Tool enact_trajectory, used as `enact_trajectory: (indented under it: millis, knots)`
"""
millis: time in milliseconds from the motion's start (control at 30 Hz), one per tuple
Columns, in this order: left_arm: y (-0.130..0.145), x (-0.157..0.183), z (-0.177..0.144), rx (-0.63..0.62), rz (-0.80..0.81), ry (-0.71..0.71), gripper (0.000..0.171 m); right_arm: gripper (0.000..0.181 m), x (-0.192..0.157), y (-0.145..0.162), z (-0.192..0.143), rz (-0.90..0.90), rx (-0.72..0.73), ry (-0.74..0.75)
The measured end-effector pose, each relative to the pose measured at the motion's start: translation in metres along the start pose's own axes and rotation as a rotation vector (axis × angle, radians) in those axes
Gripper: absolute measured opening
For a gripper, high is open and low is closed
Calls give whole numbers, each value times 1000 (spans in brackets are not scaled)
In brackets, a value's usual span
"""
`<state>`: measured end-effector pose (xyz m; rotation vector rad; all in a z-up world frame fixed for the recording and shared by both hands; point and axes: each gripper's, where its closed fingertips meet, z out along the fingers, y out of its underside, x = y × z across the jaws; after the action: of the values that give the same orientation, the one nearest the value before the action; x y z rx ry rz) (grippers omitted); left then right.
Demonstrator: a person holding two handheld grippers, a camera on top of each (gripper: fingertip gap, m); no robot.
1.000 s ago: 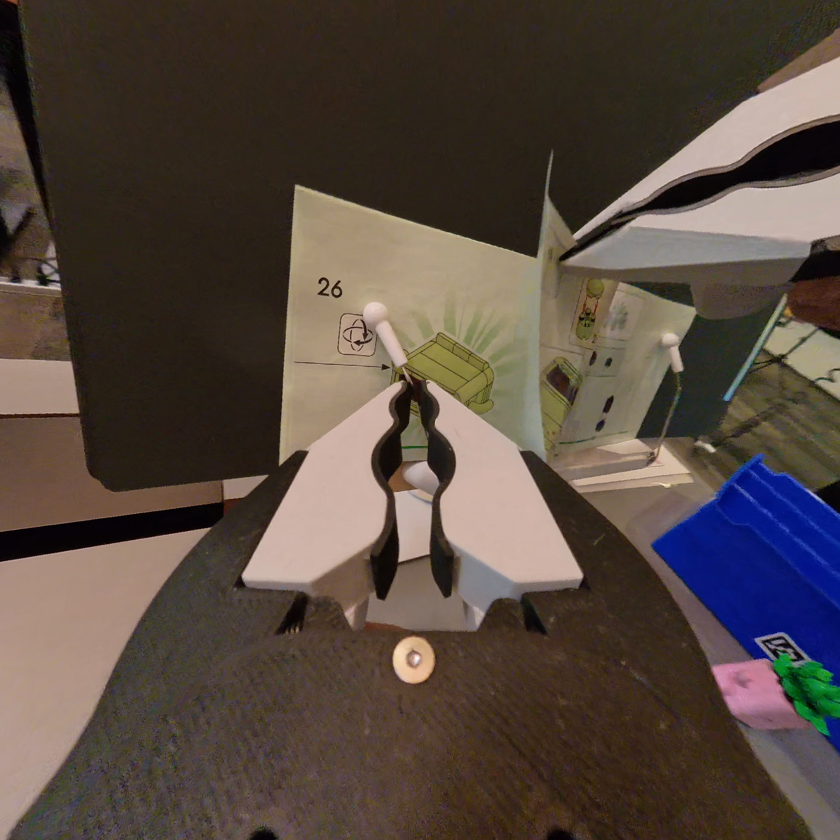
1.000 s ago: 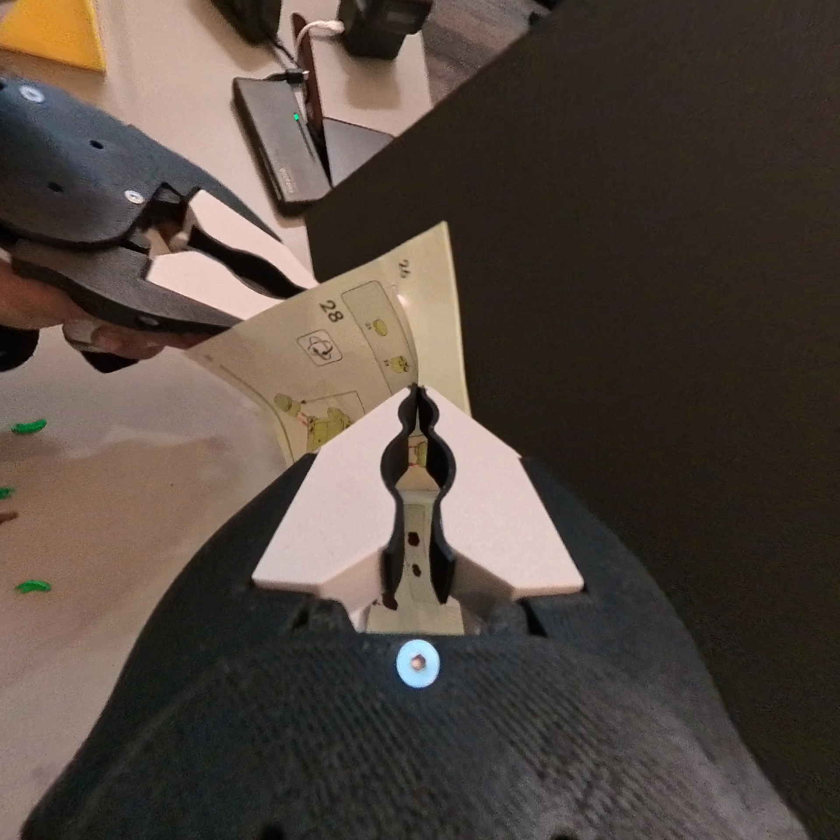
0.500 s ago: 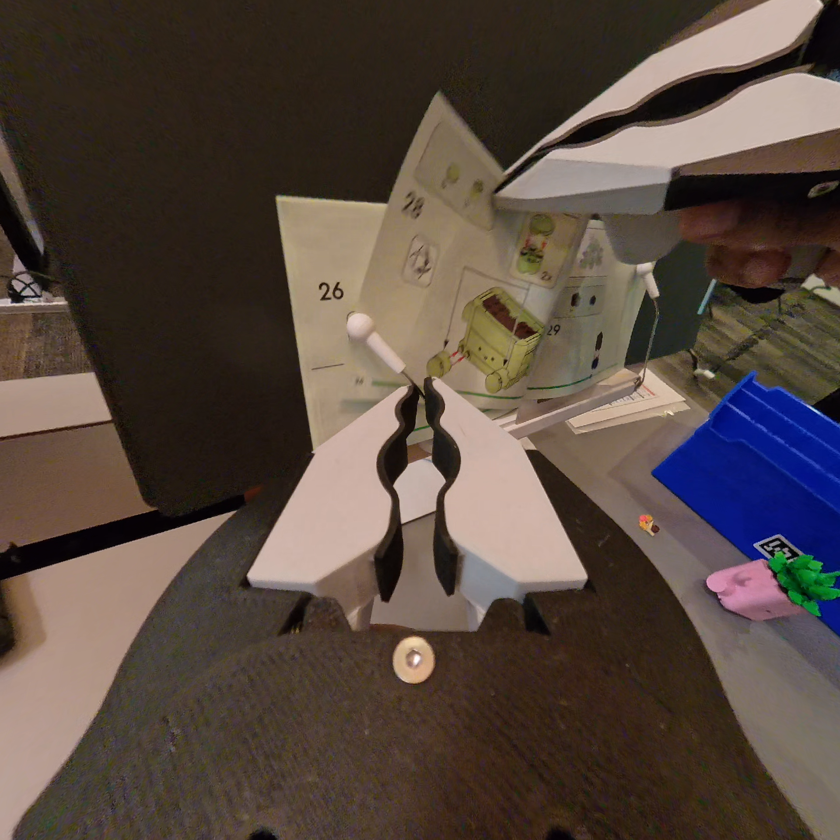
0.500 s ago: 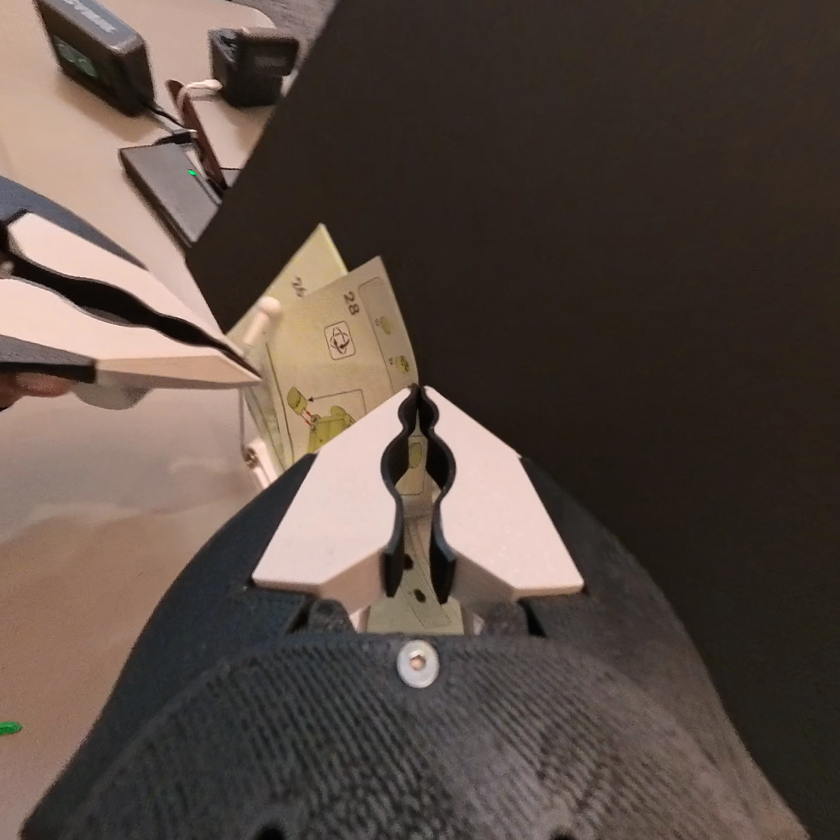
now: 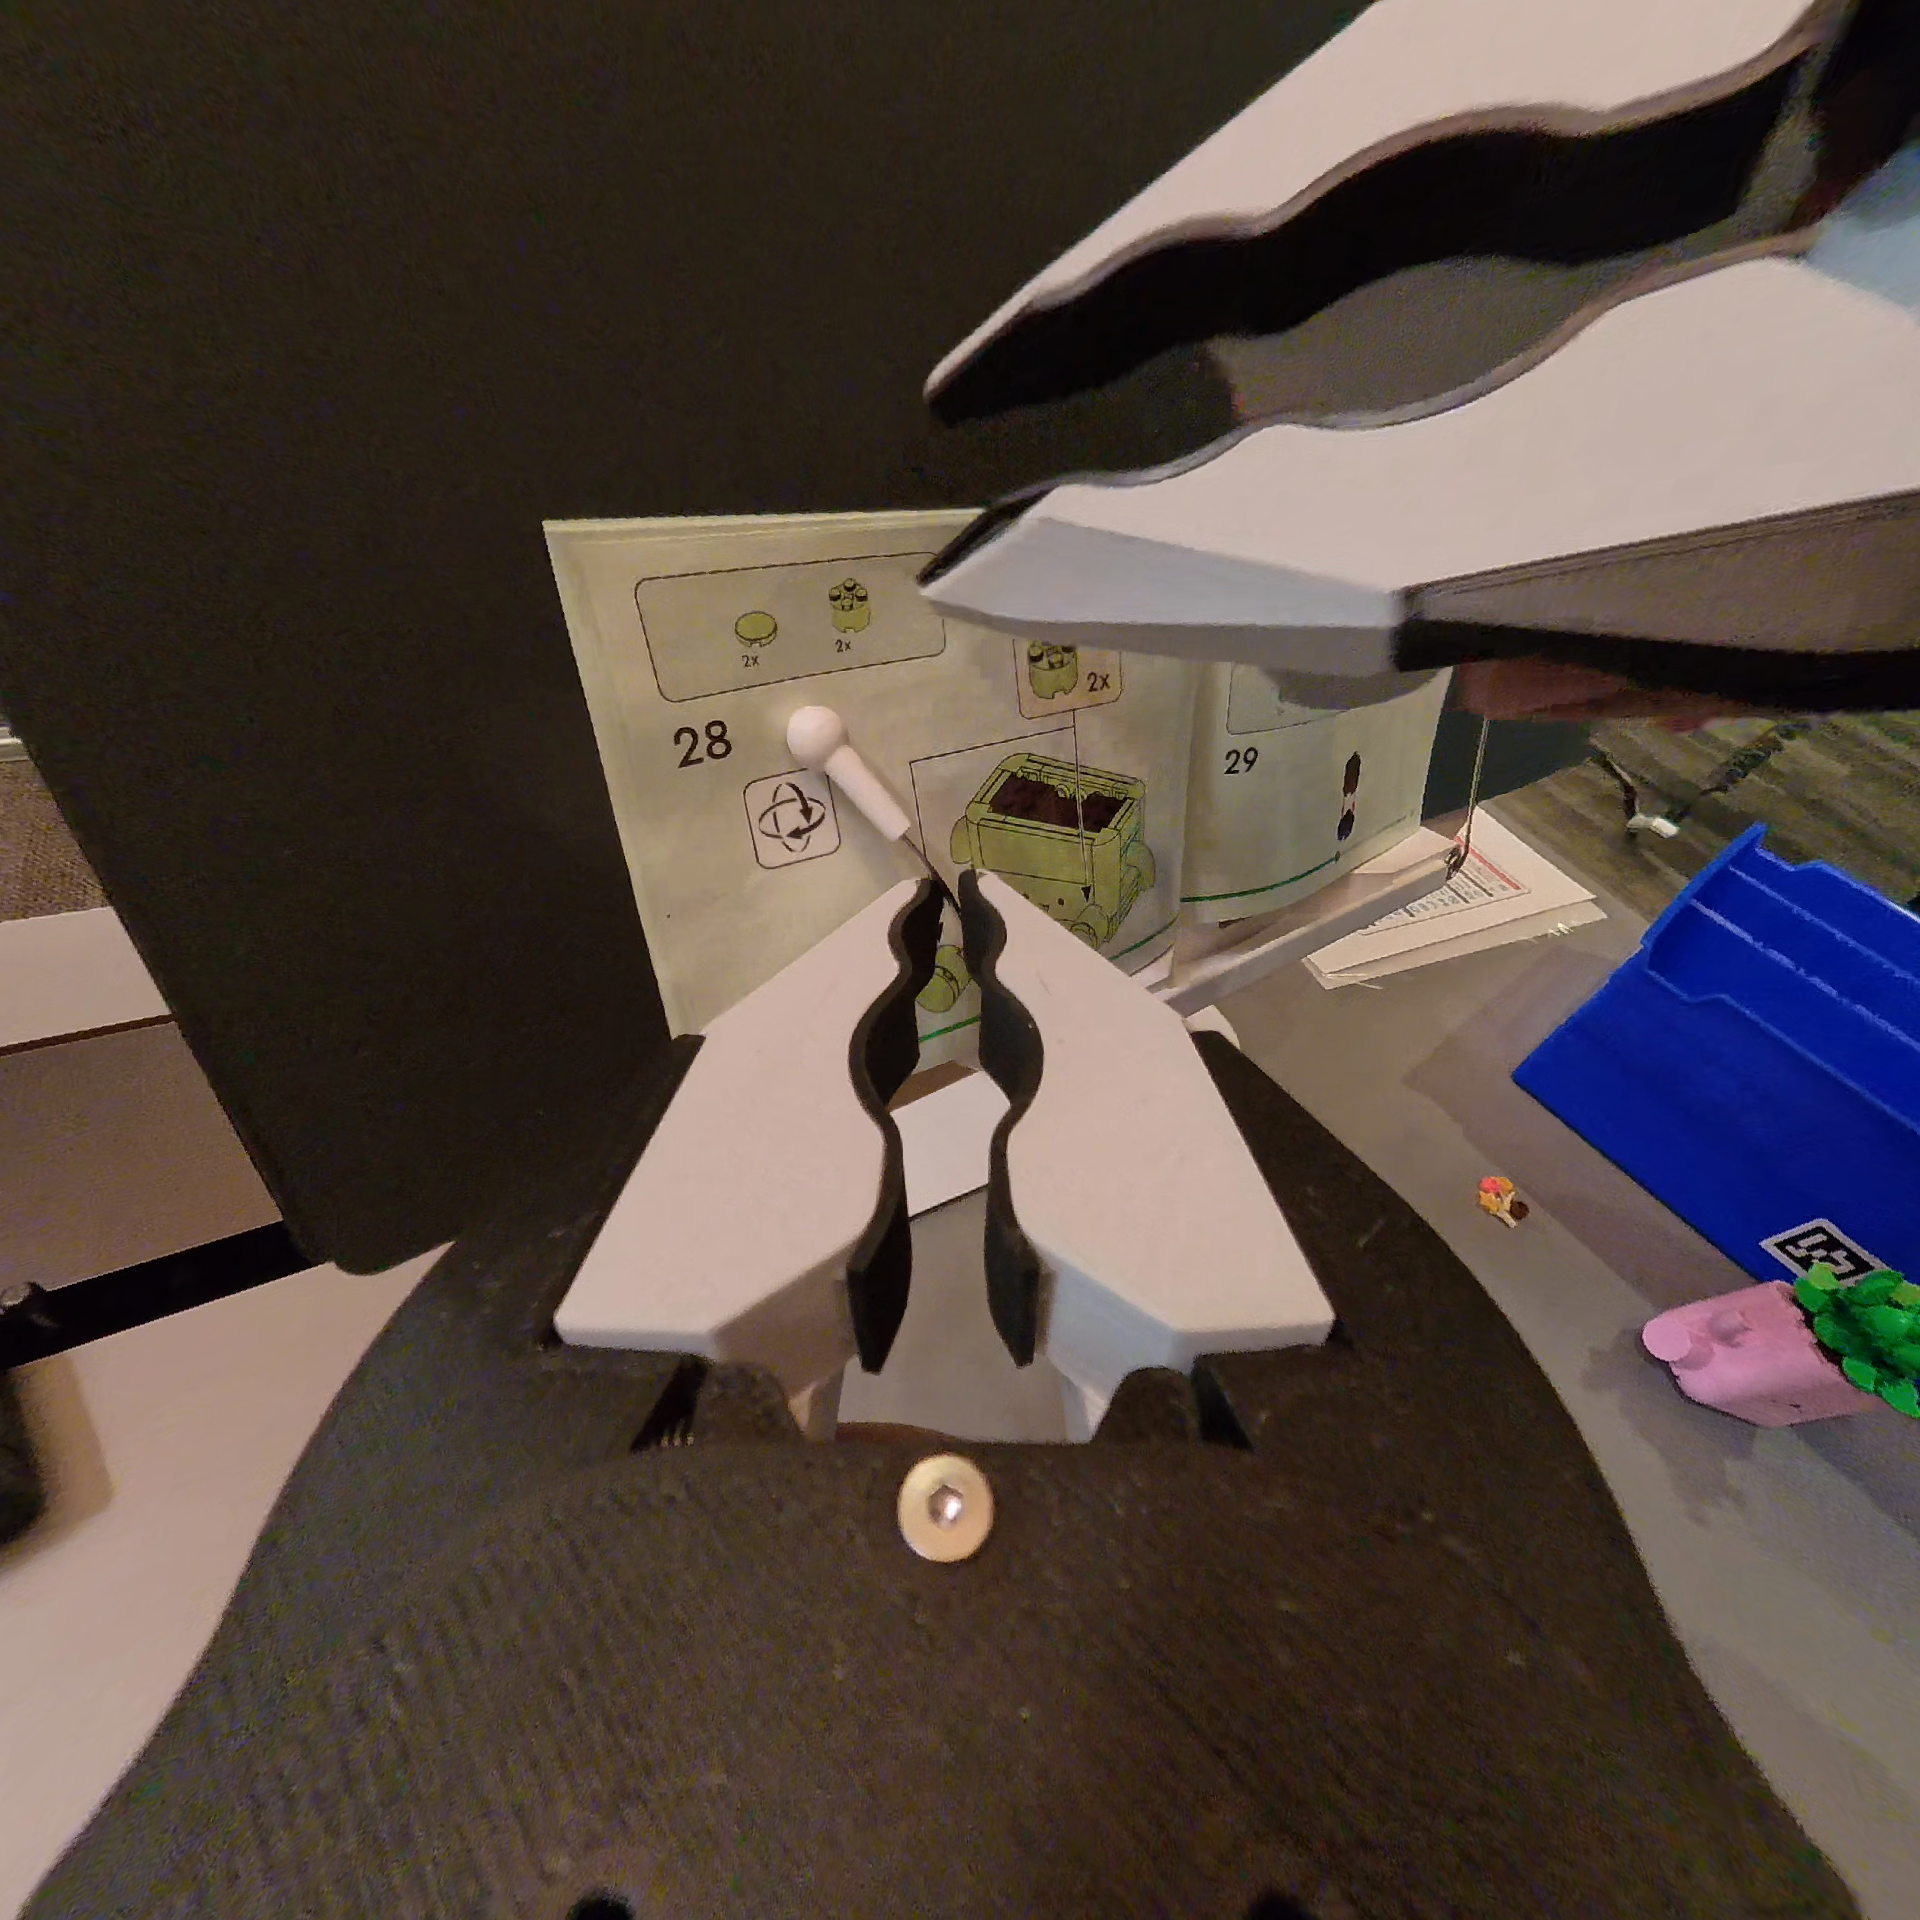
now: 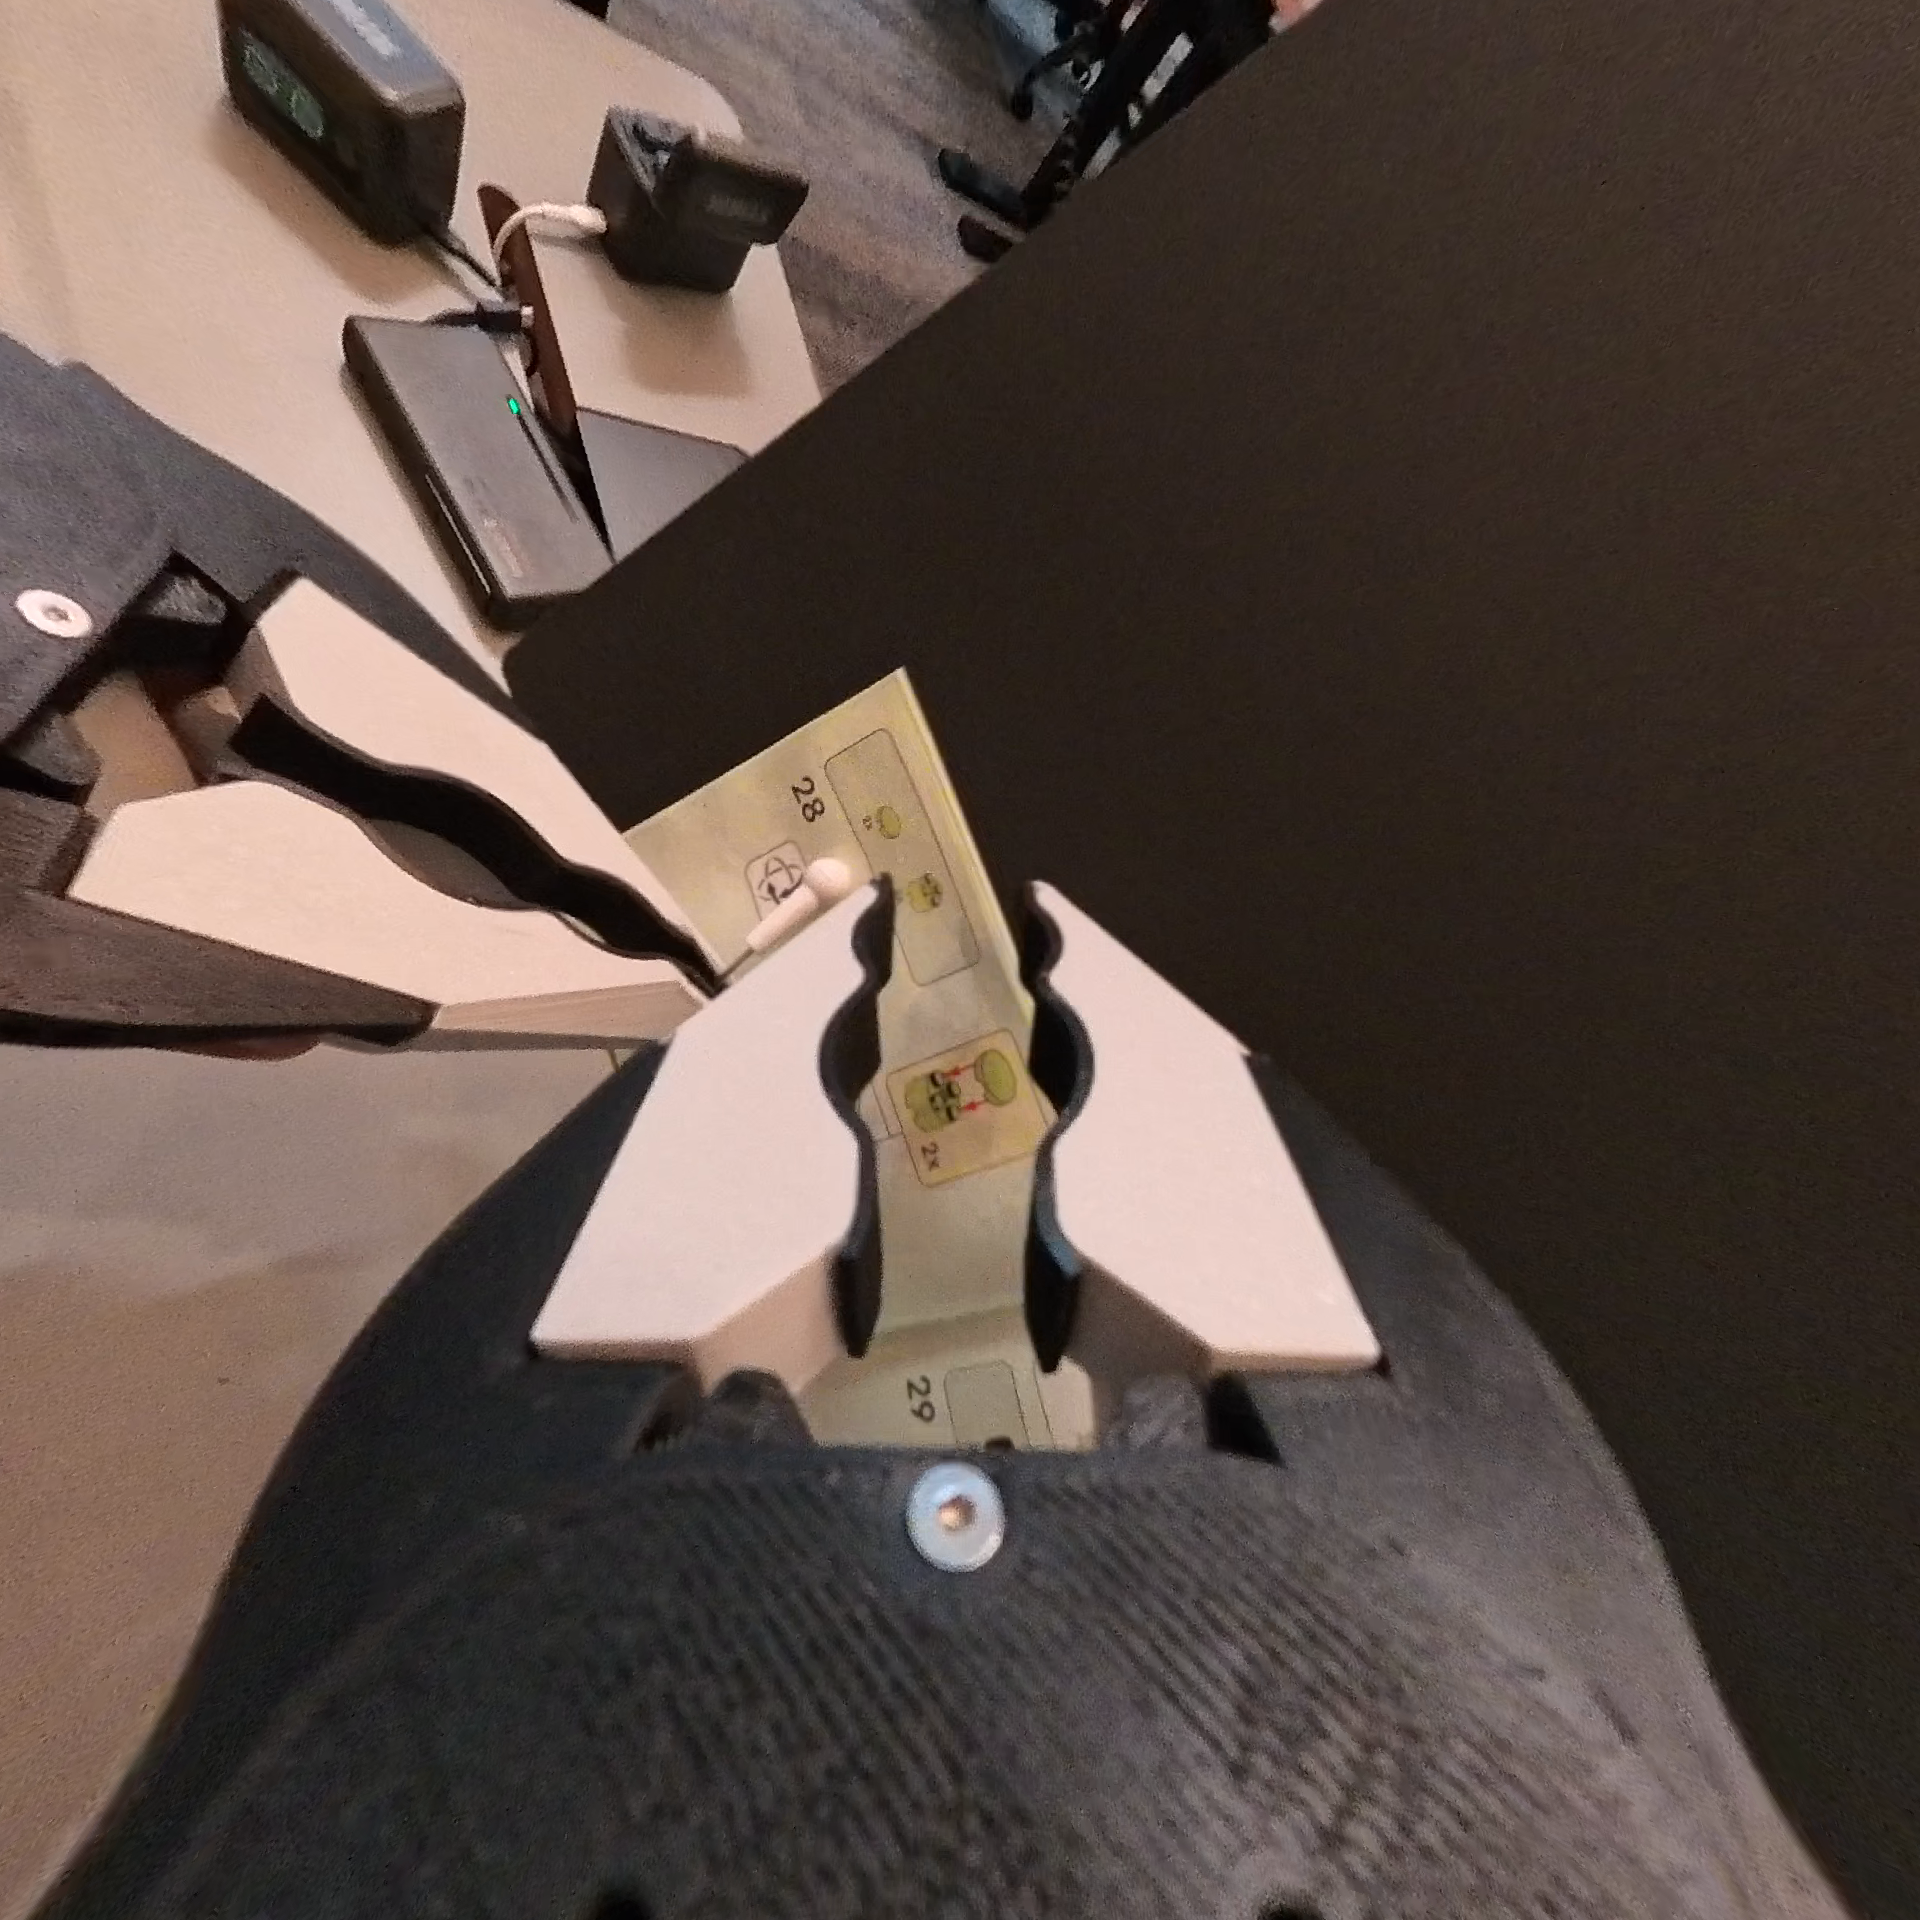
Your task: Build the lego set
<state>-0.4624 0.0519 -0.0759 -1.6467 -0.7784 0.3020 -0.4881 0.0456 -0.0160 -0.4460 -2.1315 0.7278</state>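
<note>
The lego instruction booklet (image 5: 914, 727) stands open on a stand against a black board (image 5: 416, 416); it also shows in the right wrist view (image 6: 935, 914). My left gripper (image 5: 948, 883) is shut on the thin wire of the stand's white-tipped page-holder arm (image 5: 831, 758), which lies across the left page. My right gripper (image 6: 958, 894) is open and empty, just in front of the booklet's upper part. In the left wrist view it hovers at the upper right (image 5: 930, 488). A pink lego build with green leaves (image 5: 1756, 1361) lies on the table at the right.
A blue bin (image 5: 1766, 1039) stands at the right, with a tiny loose piece (image 5: 1501, 1200) beside it. Papers (image 5: 1455, 914) lie under the stand, whose second wire arm (image 5: 1475, 790) is at the right page. Black chargers and a power bank (image 6: 468, 468) sit behind the board. Left tips to right tips: about 6 cm. About 30 cm separates my left fingertips from the power bank (image 6: 468, 468).
The right gripper carried a page over to the left, then opened and let it go. The page now lies flat, showing a new spread. The left gripper stayed on the holder arm.
</note>
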Motion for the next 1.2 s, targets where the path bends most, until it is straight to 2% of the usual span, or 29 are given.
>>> enact_trajectory:
  millis: [67,167,300,433,500,600,700,833,967,1100,1167,1200]
  knots:
    - [-1,0,-3,2,4,-8,1,30,1,-5,-21,42,24,21]
    - [-8,1,-11,16,5,-23,2,35,-11,-11,-74,137,76,29]
    - [-30,17,-40,51,20,-25,5,37,-57,-16,-173,297,211,-14]
    - [-53,42,-85,97,176,-115,15,31,-108,-27,-275,471,414,-41]
    - [-56,57,-108,80,244,-129,20,31,-133,-22,-304,542,465,-65]
    - [-56,84,-144,94,303,-92,20,35,-160,5,-319,580,427,-9]
    - [-26,105,-172,50,328,-46,22,35,-184,30,-327,615,406,58]
    - [51,103,-201,-103,355,-85,32,35,-221,49,-341,650,412,83]
    - [125,107,-221,-213,258,-63,32,35,-258,69,-347,691,396,85]
    - [177,135,-235,-269,227,16,31,35,-304,82,-343,731,374,16]
    - [196,156,-240,-281,250,85,34,36,-331,96,-335,701,289,-27]
    - [204,171,-242,-273,264,149,44,40,-344,109,-329,674,219,-36]
